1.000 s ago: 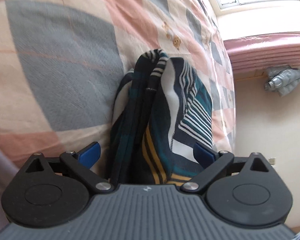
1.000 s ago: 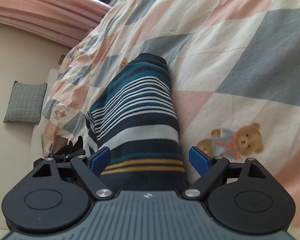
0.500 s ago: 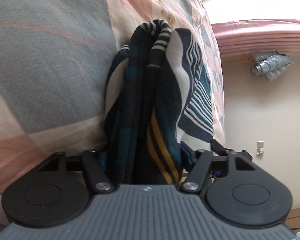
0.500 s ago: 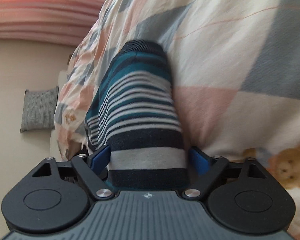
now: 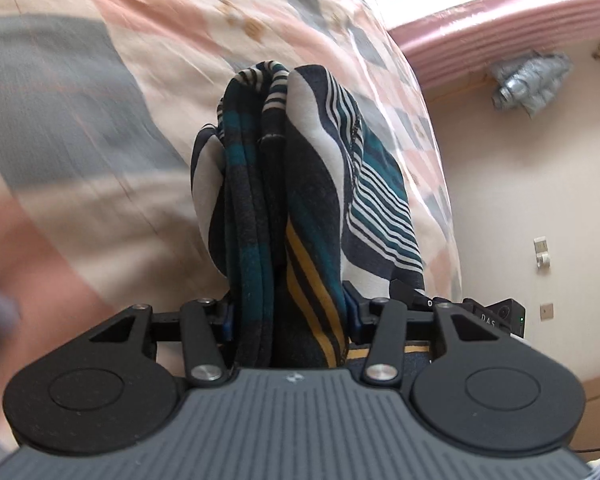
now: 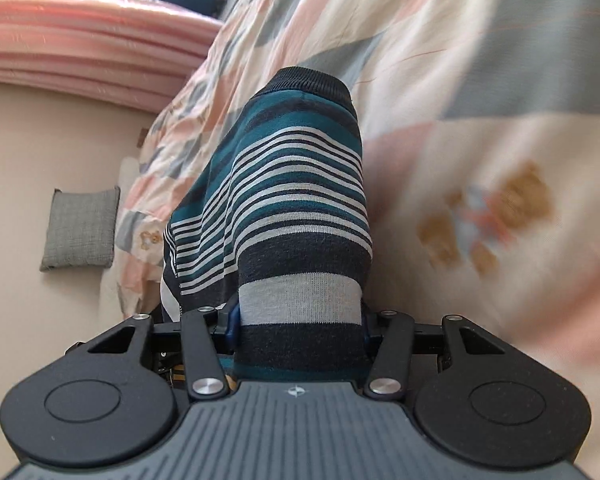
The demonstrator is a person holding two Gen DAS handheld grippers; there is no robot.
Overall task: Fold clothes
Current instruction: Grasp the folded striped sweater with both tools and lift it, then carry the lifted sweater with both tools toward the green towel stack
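A striped sweater [image 5: 300,200], navy, teal, white and mustard, is folded into a thick bundle over a checked bedspread [image 5: 80,100]. My left gripper [image 5: 288,316] is shut on one edge of the bundle, where several layers stack between the blue pads. In the right wrist view the same sweater [image 6: 300,208] shows its ribbed hem at the far end. My right gripper [image 6: 300,320] is shut on its near edge at a white and navy band. The other gripper's black body [image 5: 460,312] shows beside the sweater.
The bedspread [image 6: 480,80] has pink, grey and cream squares with teddy bears [image 6: 488,224]. A pink ribbed headboard [image 5: 520,24] and cream wall stand beyond. A grey cushion [image 6: 80,232] and a silver jacket [image 5: 528,80] are off the bed.
Both grippers went from open around the sweater's edges to shut on it. The bedspread now looks blurred, so the bundle is moving with both grippers.
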